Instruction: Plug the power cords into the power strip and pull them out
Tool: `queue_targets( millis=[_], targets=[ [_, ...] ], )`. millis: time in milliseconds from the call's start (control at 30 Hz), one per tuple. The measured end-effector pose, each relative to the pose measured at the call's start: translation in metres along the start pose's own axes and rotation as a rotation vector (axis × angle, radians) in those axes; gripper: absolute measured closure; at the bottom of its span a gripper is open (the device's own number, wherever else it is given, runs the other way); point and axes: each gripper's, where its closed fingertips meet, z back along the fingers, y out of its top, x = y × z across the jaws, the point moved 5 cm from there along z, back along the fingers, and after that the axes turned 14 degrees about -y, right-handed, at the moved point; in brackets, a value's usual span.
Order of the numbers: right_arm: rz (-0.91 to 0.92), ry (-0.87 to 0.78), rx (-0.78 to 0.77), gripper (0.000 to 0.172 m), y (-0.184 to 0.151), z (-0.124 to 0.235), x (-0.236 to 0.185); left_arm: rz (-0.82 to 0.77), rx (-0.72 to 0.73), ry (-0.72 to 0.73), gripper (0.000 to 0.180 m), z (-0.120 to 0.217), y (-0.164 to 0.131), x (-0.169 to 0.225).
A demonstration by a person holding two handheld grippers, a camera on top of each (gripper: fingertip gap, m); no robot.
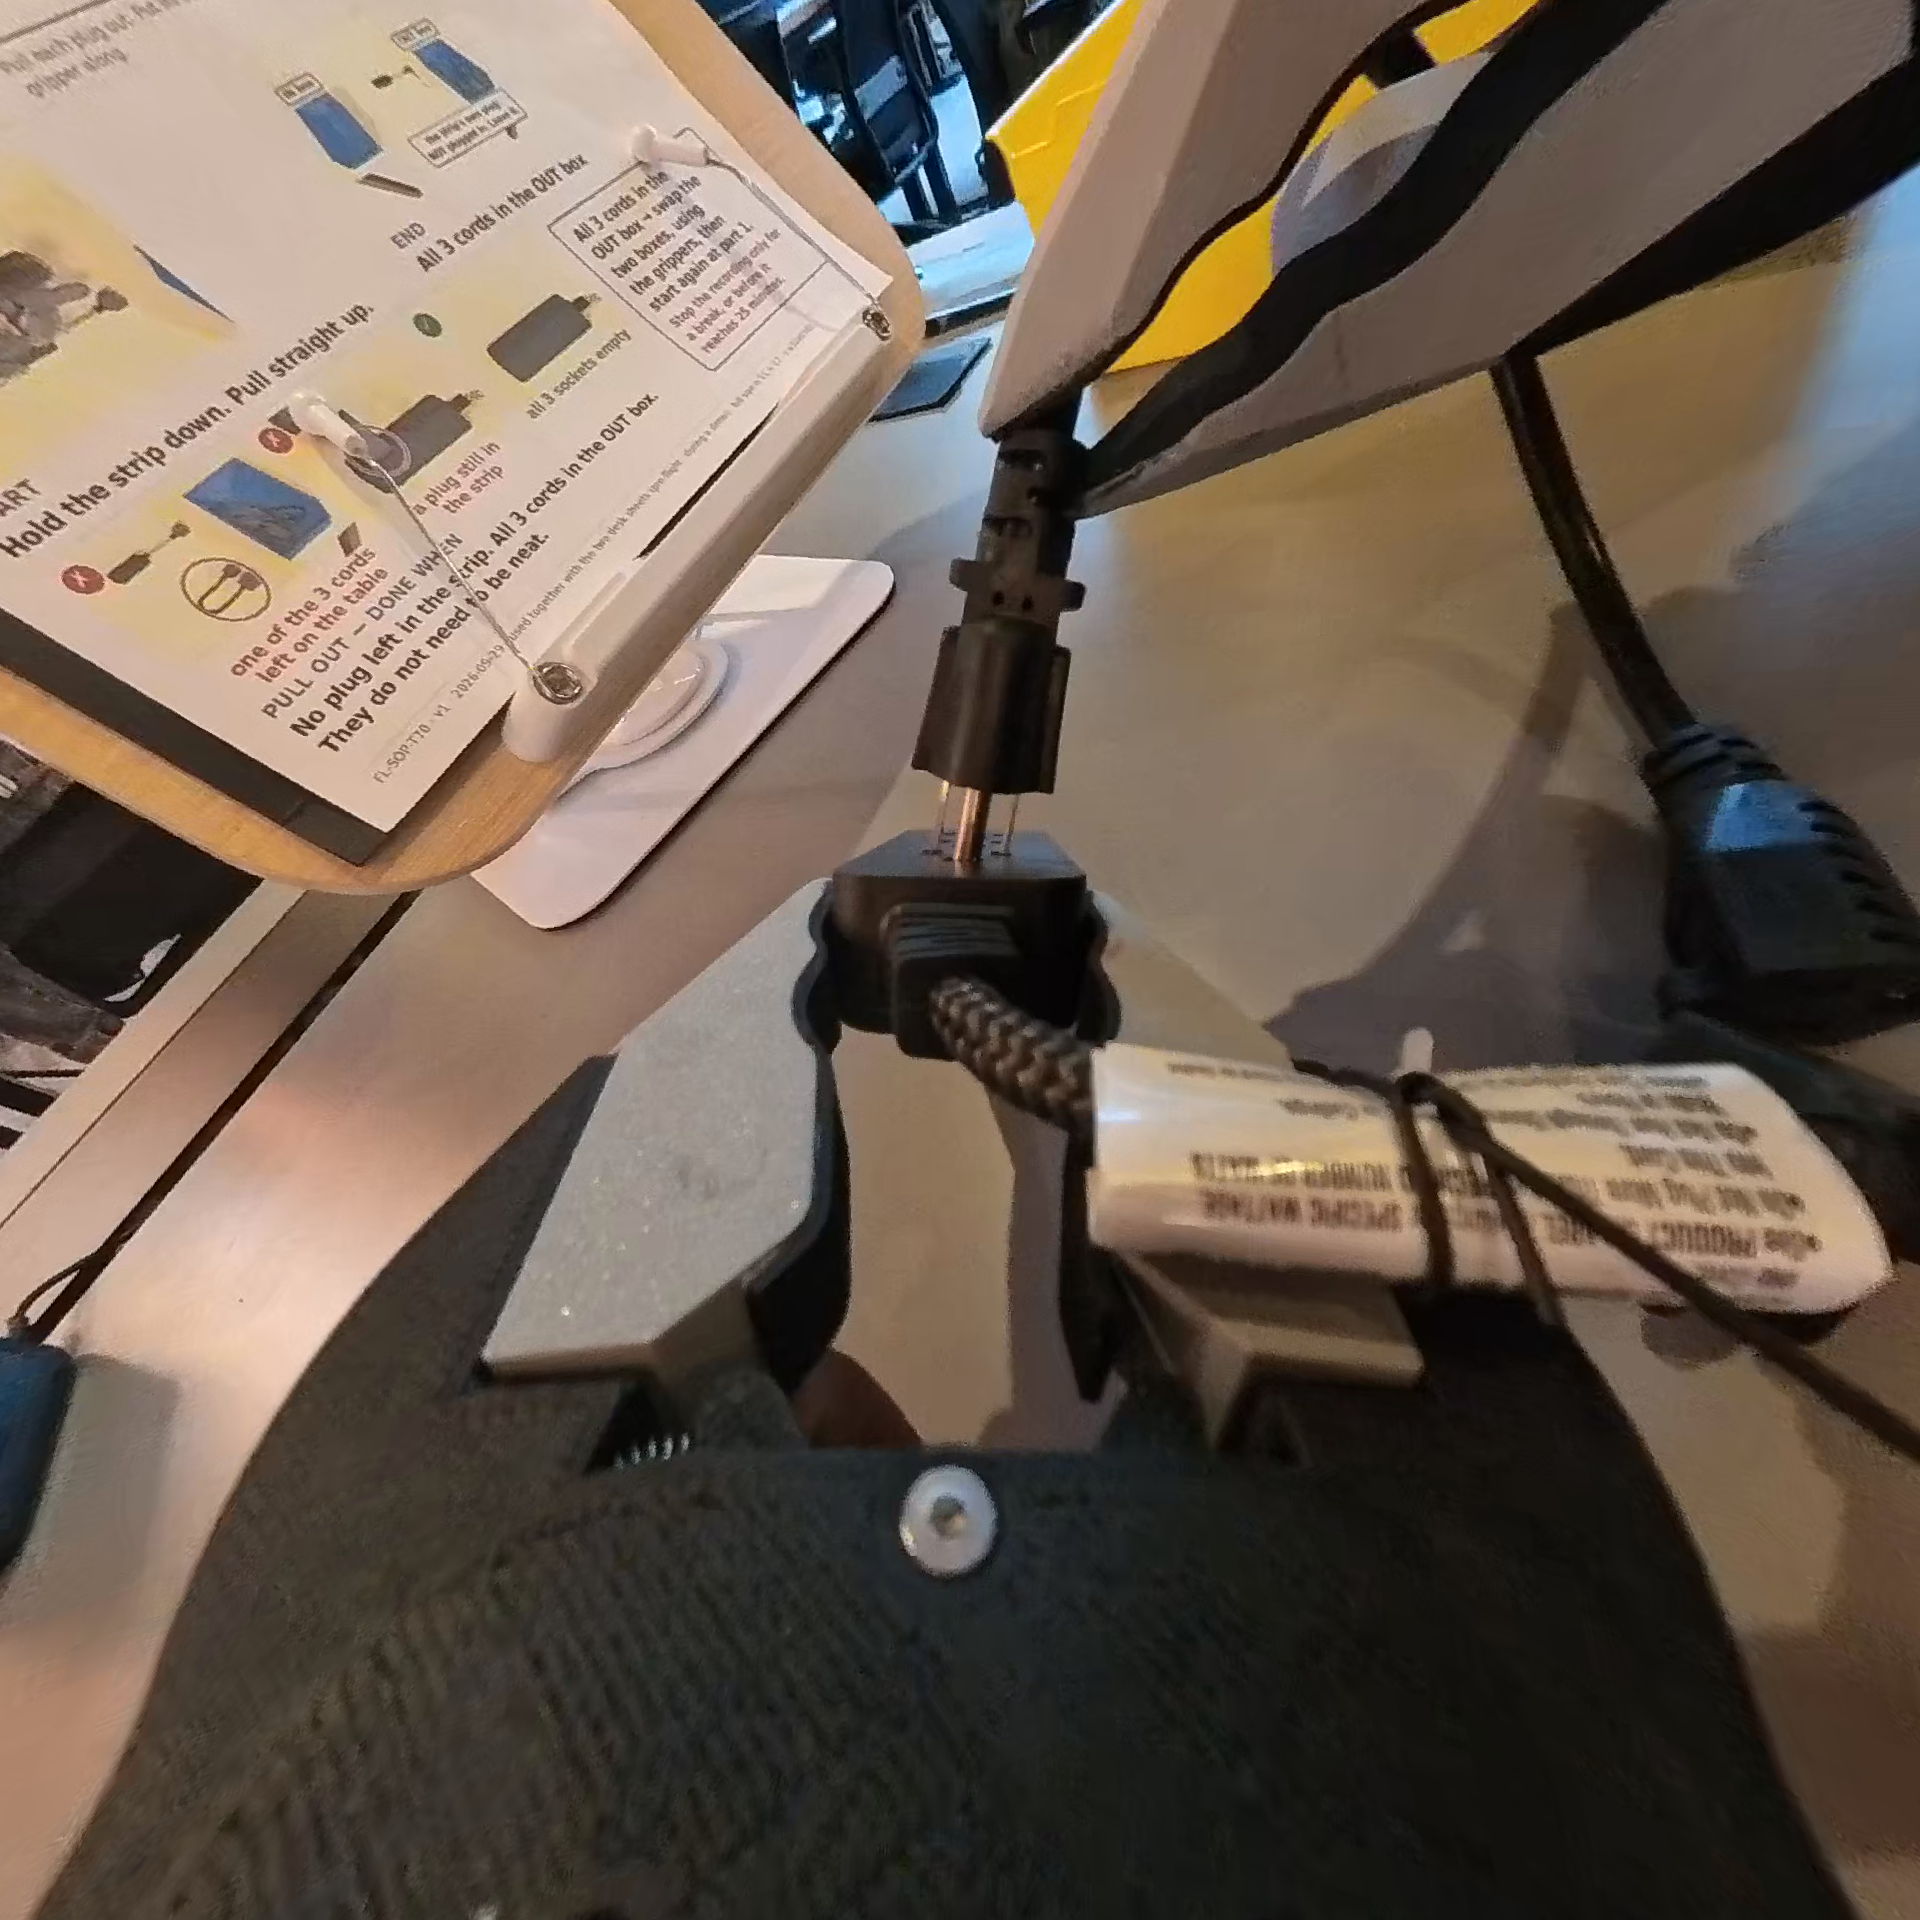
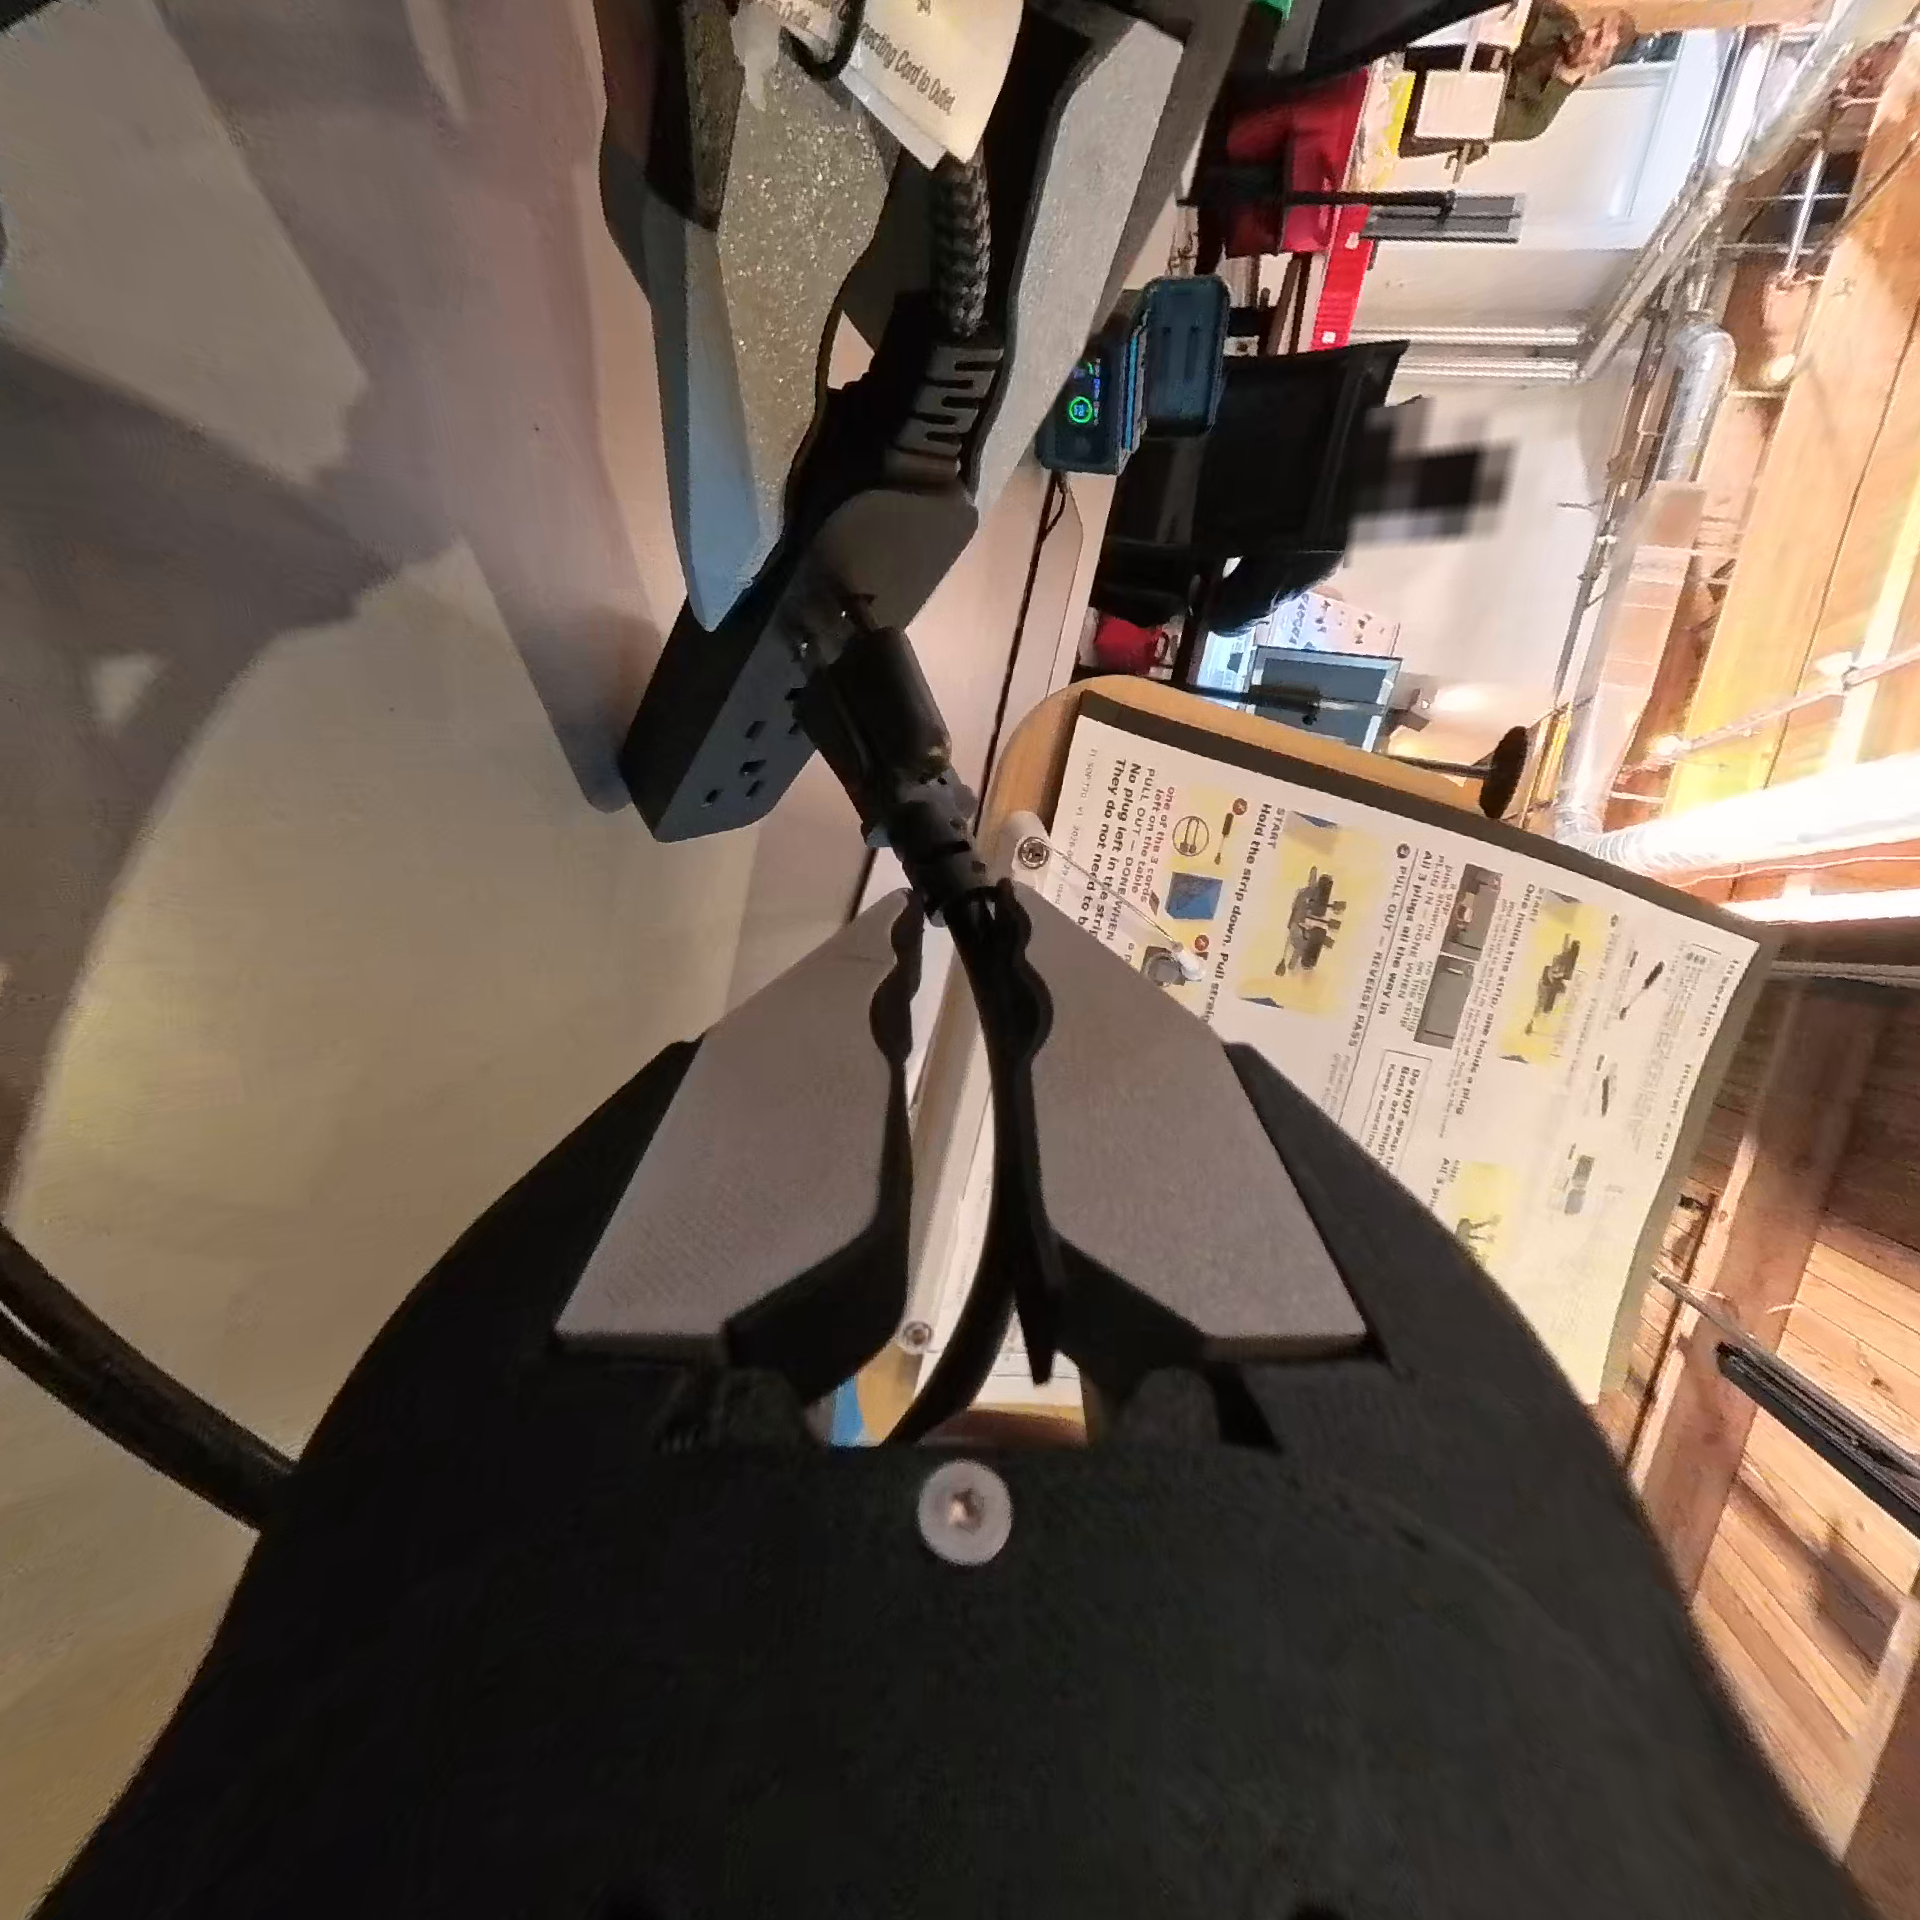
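Grey table (image 1: 1299, 644) fills mid-frame in the left wrist view. Wooden stand with a printed instruction sheet (image 1: 343, 343) occupies the upper left. Yellow bin (image 1: 1049, 166) sits at the top, right of centre. Left gripper (image 1: 961, 966) at centre clamps the black power strip (image 1: 961, 883) by its end, fingers on both sides. Right gripper (image 2: 961, 920) pinches the black cord just behind the plug (image 1: 992, 696). Plug stands upright over the strip, prongs (image 1: 974, 821) partly in the socket, apparently; seating depth is blurred.
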Motion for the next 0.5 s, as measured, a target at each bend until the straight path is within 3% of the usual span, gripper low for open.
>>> queue_targets(
  millis=[200,333,400,500],
  targets=[
    [0.012,0.095,-0.023,0.164,-0.012,-0.004,-0.011,-0.036,0.057,-0.01,0.141,0.001,0.008,0.005],
    [-0.065,0.221,0.026,0.164,-0.002,-0.01,-0.038,-0.01,0.28,-0.144,0.139,0.01,0.047,0.018],
    [-0.053,0.189,0.024,0.162,0.008,-0.018,-0.04,-0.074,0.252,-0.089,0.138,0.012,0.055,0.018],
    [-0.203,0.187,0.021,0.162,0.0,-0.025,-0.024,-0.043,0.213,-0.084,0.139,0.025,0.035,0.006]
  ],
)
